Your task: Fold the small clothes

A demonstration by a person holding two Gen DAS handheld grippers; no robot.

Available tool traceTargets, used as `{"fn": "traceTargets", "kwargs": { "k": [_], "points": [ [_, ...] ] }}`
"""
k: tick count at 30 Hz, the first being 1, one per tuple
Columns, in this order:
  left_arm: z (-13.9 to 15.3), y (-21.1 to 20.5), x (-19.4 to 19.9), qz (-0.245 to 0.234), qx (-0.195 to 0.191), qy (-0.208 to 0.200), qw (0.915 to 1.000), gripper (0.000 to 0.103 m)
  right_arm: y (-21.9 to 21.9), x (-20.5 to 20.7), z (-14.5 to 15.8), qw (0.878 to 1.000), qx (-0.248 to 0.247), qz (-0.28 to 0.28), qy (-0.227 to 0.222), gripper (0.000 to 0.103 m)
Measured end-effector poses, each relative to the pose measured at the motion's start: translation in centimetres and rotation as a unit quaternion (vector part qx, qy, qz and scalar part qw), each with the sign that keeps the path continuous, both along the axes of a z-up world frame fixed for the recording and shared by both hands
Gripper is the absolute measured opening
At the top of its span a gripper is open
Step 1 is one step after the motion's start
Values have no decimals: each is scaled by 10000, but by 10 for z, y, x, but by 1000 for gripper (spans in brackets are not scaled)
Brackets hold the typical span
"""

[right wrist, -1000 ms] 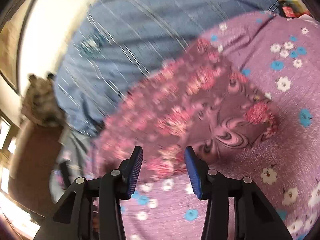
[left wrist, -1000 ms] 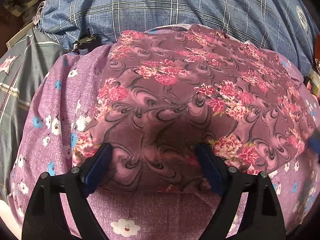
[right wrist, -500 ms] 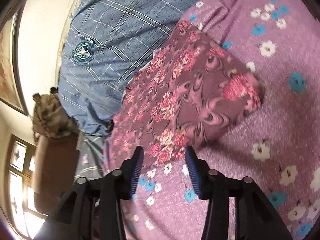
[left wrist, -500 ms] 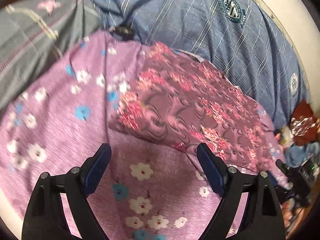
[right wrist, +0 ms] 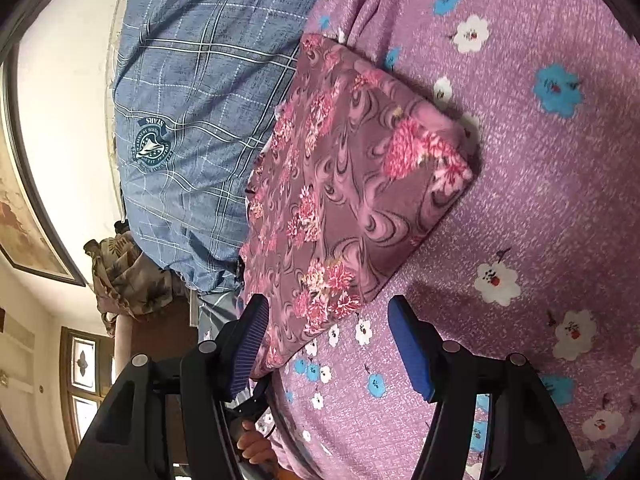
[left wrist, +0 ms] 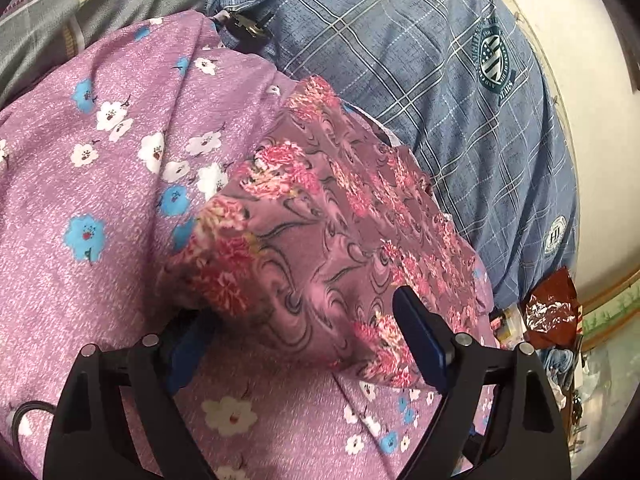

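1. Left wrist view: the folded floral cloth point(left wrist: 332, 240) lies on the purple flowered bedsheet point(left wrist: 100, 208), and its long axis runs from lower left, near the camera, to upper right, away from it.
   - The left gripper point(left wrist: 304, 336) stands wide, though its jaws have just been closing a little.
   - The near corner of the cloth sits between the jaws. The left pad is tucked under the cloth's edge and the right pad point(left wrist: 418, 338) rests against or just above its top face. I cannot tell whether either pad presses yet, so I judge it not yet gripped.
   - Beyond the cloth's far long edge lies a blue checked pillow point(left wrist: 420, 80), touching or very near it. A grey blanket point(left wrist: 80, 4) is well apart at top left. Red foil wrapper point(left wrist: 552, 304) and clutter sit off the bed at right. Nothing blocks the near corner.

2. Right wrist view: the same cloth point(right wrist: 352, 184) reaches up and away from the right gripper point(right wrist: 324, 344), with its long axis tilted up to the right.
   - These jaws are moderately wide and have just been opening. The cloth's nearest corner lies just inside the left pad point(right wrist: 246, 344), and bare sheet point(right wrist: 540, 200) fills the rest of the gap, so nothing is held.
   - The pillow point(right wrist: 192, 100) borders the cloth's left edge. A hand point(right wrist: 256, 448) shows below, on the other gripper.

3. Both hands are at the cloth's near end; the left is the more engaged.
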State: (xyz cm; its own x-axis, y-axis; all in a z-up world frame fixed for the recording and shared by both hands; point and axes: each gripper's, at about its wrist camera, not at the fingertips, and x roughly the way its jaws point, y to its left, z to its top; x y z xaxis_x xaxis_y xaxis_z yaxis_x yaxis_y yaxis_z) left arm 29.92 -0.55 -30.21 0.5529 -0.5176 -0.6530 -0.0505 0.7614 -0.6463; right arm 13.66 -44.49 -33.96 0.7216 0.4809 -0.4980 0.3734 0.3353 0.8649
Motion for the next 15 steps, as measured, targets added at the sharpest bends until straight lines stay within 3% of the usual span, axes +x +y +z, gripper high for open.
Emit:
{"fn": "traceTargets", "kwargs": {
  "k": [3, 4, 7, 10, 15],
  "points": [
    [5, -5, 0, -41, 104, -189, 9998, 60, -1, 1, -2, 10000, 4, -36, -21, 65],
    [6, -7, 1, -69, 165, -246, 9995, 59, -2, 1, -3, 10000, 9, -81, -21, 65],
    [5, -6, 4, 4, 32, -229, 9997, 59, -8, 3, -9, 9995, 111, -306, 24, 65],
    [-1, -2, 10, 134, -327, -118, 9993, 73, -15, 8, -14, 9979, 269, -588, -27, 62],
    [-1, -6, 13, 224, -333, -246, 9989, 72, -15, 23, -10, 9952, 185, -950, -144, 64]
  ]
}}
